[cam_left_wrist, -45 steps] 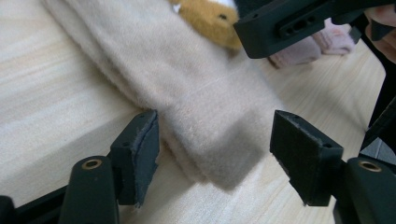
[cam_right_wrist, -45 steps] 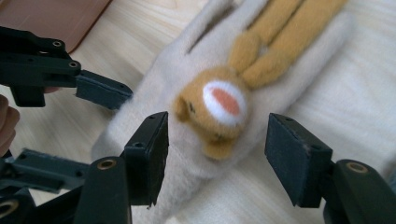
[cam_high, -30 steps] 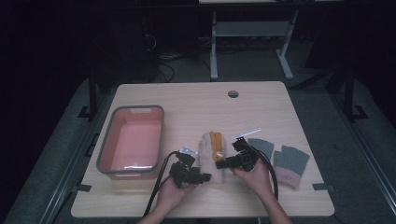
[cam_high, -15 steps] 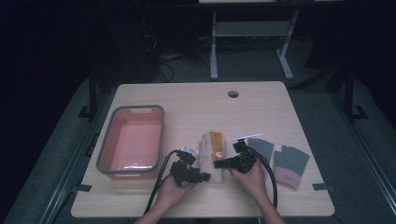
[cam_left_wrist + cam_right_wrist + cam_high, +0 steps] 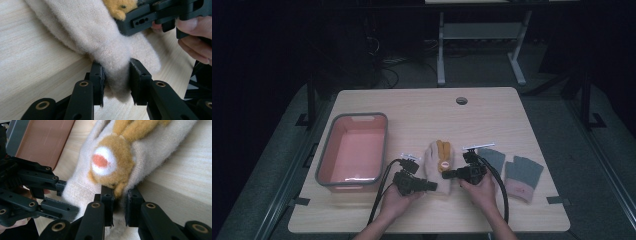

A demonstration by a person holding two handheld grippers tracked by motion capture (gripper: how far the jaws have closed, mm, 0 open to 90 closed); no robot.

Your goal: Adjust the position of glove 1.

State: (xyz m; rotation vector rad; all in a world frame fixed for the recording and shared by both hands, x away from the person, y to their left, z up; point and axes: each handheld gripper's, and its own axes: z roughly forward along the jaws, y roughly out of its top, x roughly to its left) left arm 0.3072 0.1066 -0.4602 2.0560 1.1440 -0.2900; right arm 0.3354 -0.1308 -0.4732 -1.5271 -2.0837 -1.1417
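A cream woollen glove [image 5: 436, 159] with an orange animal face lies flat on the wooden table [image 5: 422, 112], its cuff toward me. My left gripper [image 5: 432, 187] reaches in from the left, and its jaws have just been closing. In the left gripper view it [image 5: 116, 75] is shut on the glove's cuff [image 5: 110, 55], with wool bulging between the pads. My right gripper [image 5: 446, 175] comes from the right, and its jaws have just been closing too. The right gripper view has it [image 5: 119, 196] pinching the glove's [image 5: 82, 185] edge just below the orange face [image 5: 107, 162].
A pink tray [image 5: 326, 156] with a grey rim stands at the left, also seen as the tray [image 5: 42, 140] beyond the glove. Two grey gloves [image 5: 523, 175] lie to the right of my right hand. A cable hole [image 5: 461, 100] sits at the far edge.
Both hands stay at the glove's near end and have barely moved. The right gripper has edged slightly toward the glove.
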